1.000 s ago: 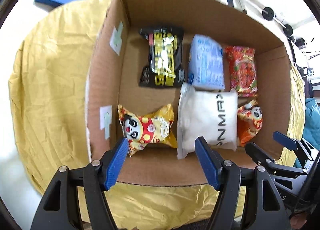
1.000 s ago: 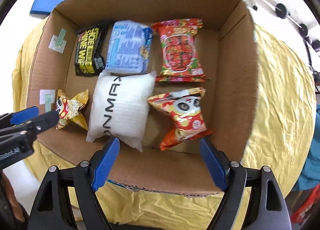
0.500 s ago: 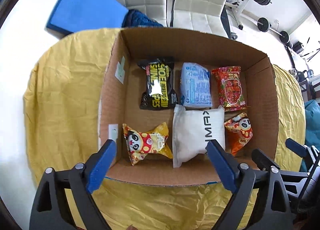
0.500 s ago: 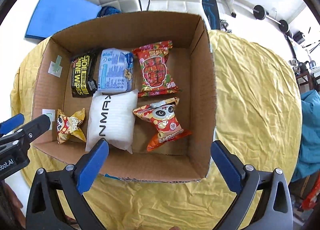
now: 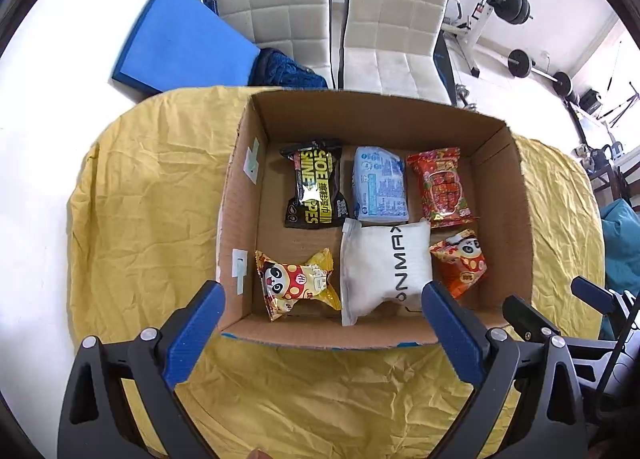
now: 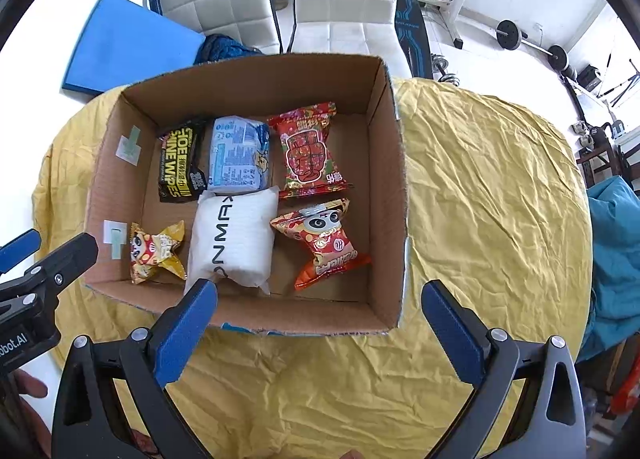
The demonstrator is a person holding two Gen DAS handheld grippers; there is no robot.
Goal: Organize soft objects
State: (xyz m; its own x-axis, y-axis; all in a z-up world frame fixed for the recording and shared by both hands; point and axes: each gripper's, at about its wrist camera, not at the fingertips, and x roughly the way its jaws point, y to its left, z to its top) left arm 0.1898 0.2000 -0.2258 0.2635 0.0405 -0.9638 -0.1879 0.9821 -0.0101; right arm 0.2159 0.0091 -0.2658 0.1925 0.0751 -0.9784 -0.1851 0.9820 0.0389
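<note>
An open cardboard box (image 5: 504, 219) (image 6: 384, 163) stands on a yellow cloth. Inside lie several soft packs in two rows: black shoe wipes (image 5: 314, 187) (image 6: 180, 163), a blue tissue pack (image 5: 380, 189) (image 6: 240, 155), a red snack bag (image 5: 442, 187) (image 6: 308, 151), a yellow panda bag (image 5: 294, 283) (image 6: 156, 251), a white pouch (image 5: 384, 263) (image 6: 232, 239) and an orange panda bag (image 5: 460, 263) (image 6: 324, 239). My left gripper (image 5: 320, 319) and right gripper (image 6: 320, 319) are both open and empty, above the box's near wall.
The yellow cloth (image 6: 488, 199) covers a round table. Two white chairs (image 5: 332, 27), a blue mat (image 5: 180, 43) and gym weights (image 5: 516, 7) stand behind it. A teal cloth (image 6: 616, 259) lies at the right edge.
Both grippers have pulled back and up from the box, so it looks smaller and the room behind shows. Both stay open and empty. The packs have not moved.
</note>
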